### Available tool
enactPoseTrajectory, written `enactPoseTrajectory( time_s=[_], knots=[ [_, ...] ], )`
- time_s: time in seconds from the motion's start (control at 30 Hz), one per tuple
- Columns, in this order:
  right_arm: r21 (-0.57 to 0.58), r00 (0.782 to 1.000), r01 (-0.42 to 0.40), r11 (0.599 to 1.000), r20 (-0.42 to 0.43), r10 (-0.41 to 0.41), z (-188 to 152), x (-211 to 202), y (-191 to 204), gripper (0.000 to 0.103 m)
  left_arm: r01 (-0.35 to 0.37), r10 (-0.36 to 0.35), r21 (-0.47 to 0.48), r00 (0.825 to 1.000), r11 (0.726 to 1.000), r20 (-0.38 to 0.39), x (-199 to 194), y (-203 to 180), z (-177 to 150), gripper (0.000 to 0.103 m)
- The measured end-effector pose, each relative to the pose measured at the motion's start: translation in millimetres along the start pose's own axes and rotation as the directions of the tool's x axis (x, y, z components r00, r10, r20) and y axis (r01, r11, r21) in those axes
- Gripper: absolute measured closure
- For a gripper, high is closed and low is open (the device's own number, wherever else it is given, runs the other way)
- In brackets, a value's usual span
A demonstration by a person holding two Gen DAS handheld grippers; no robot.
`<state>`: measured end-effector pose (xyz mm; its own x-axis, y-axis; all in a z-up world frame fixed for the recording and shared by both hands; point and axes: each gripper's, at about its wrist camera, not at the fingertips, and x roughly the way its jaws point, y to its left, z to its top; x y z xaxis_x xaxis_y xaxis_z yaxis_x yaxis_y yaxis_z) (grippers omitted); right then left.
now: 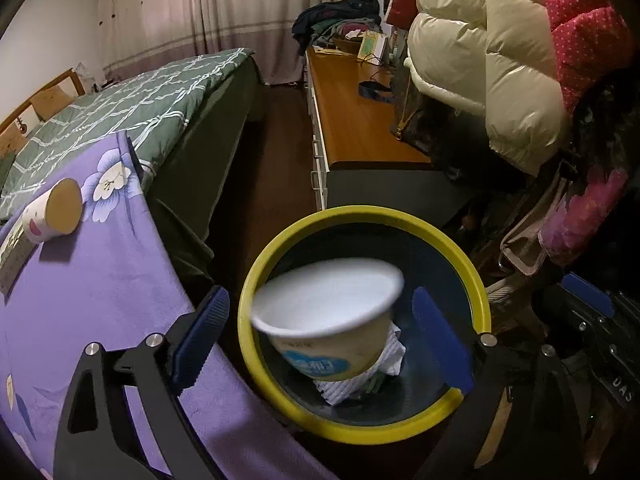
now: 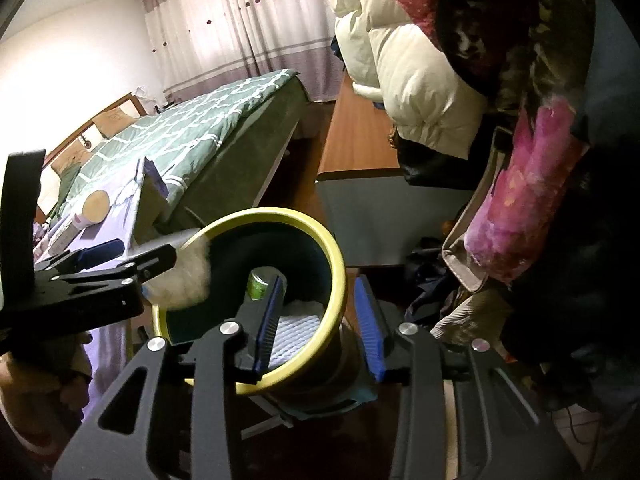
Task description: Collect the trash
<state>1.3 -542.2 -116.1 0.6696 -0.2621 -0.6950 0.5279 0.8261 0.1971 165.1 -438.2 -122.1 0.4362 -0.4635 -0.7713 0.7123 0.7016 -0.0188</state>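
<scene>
A yellow-rimmed dark bin [image 1: 478,292] stands beside the purple blanket. A white paper bowl [image 1: 328,312], blurred and tilted, hangs over the bin's mouth between the wide-apart fingers of my left gripper [image 1: 320,344], and neither pad touches it. Crumpled white paper [image 1: 384,356] lies under it in the bin. In the right wrist view my right gripper [image 2: 320,320] straddles the bin's rim [image 2: 338,280], one finger inside and one outside, with a gap to the inner pad. A green can [image 2: 259,283] lies inside the bin. A paper cup [image 1: 52,216] lies on its side on the blanket.
A bed with a green quilt [image 1: 132,108] lies behind the purple blanket [image 1: 100,312]. A long wooden cabinet [image 1: 352,120] runs along the right, with clothes piled at its far end. Puffy coats [image 1: 480,48] and bags hang close over the bin's right side.
</scene>
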Motion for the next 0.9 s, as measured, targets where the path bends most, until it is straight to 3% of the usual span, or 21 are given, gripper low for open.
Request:
enactPoseTrajectory(
  time_s=[0.2, 0.4, 0.6, 0.9],
  knots=[
    [-0.014, 1.000, -0.023, 1.000, -0.011, 0.022, 1, 4, 7, 0.066, -0.027, 0.028, -0.064, 0.999, 0.998, 0.020, -26, 34, -11, 0.011],
    [-0.055, 0.998, -0.064, 0.996, -0.015, 0.064, 3, 6, 36, 0.064, -0.113, 0.125, -0.148, 0.989, 0.982, 0.074, -68, 89, -26, 0.008],
    [-0.125, 0.993, -0.117, 0.985, -0.018, 0.116, 9, 8, 85, 0.063, -0.244, 0.277, -0.247, 0.955, 0.938, 0.108, -113, 160, -50, 0.006],
    [-0.230, 0.980, -0.199, 0.953, -0.020, 0.200, 20, 14, 186, 0.057, -0.352, 0.414, -0.391, 0.906, 0.851, 0.086, -149, 270, -84, 0.005]
  ],
)
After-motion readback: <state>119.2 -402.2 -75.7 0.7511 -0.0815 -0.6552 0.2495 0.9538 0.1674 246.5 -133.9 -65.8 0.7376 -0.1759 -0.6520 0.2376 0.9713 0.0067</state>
